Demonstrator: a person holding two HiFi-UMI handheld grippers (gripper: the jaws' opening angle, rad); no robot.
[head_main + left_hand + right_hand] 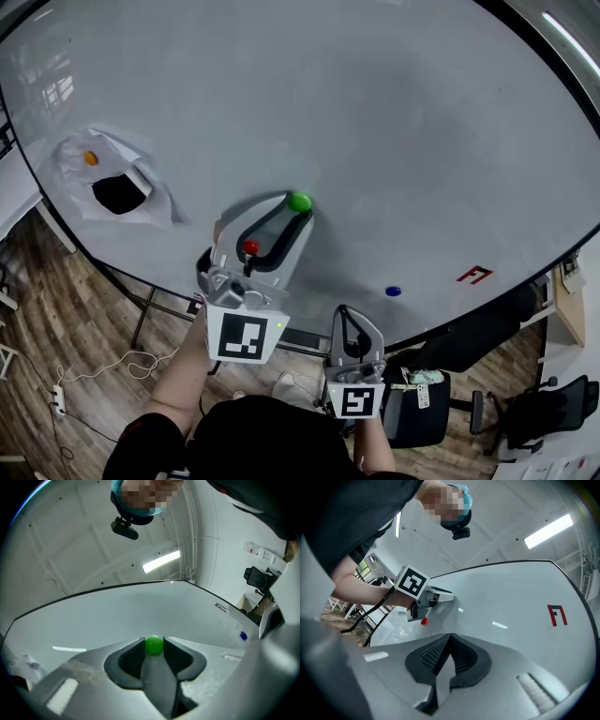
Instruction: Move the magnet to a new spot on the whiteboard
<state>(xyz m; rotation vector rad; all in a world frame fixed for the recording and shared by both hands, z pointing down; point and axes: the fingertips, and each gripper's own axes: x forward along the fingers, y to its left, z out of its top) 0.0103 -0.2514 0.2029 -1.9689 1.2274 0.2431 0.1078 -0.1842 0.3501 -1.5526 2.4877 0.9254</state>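
Observation:
A green ball magnet point(299, 201) sits on the whiteboard point(394, 112), and my left gripper point(298, 210) is shut on it. In the left gripper view the green magnet point(153, 645) is pinched between the two dark pads at the very tips of the left gripper point(153, 642). My right gripper point(346, 313) hangs off the board's near edge, shut and empty. In its own view the right gripper point(449, 637) has its jaws pressed together. The left gripper point(449, 594) shows there against the board. A red knob point(250, 247) sits on the left gripper's body.
A blue magnet point(393, 292) lies near the board's near edge, with a red mark point(474, 275) to its right. At far left an orange magnet point(90, 158) and a black eraser point(120, 192) sit on crumpled white sheet. Chairs and cables are on the floor below.

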